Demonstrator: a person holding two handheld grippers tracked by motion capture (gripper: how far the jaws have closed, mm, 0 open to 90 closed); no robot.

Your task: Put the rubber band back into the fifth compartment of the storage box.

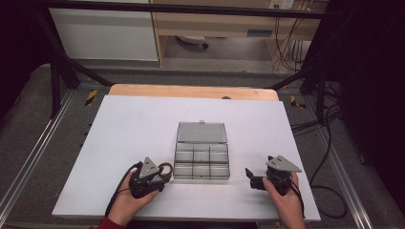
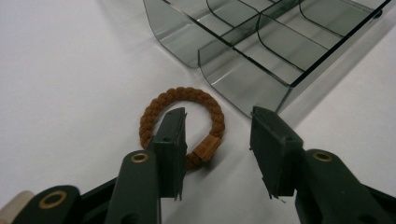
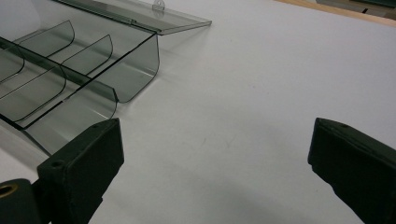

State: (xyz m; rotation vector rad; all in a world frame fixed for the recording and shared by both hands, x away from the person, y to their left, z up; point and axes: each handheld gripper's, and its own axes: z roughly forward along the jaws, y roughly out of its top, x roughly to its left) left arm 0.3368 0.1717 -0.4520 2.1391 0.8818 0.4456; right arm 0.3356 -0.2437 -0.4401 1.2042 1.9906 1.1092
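Hiding part of the brown bracelet (image 2: 182, 122), left gripper (image 2: 217, 140) parted

White table (image 1: 133, 124) with a clear compartment box (image 1: 201, 162) at centre, lid (image 1: 201, 132) folded open on its far side. Left gripper (image 1: 160, 177) sits just left of the box's near-left corner, brown bracelet (image 1: 166, 169) at its tip. Right gripper (image 1: 251, 177) is to the right of the box, apart from it, tips pointing left.
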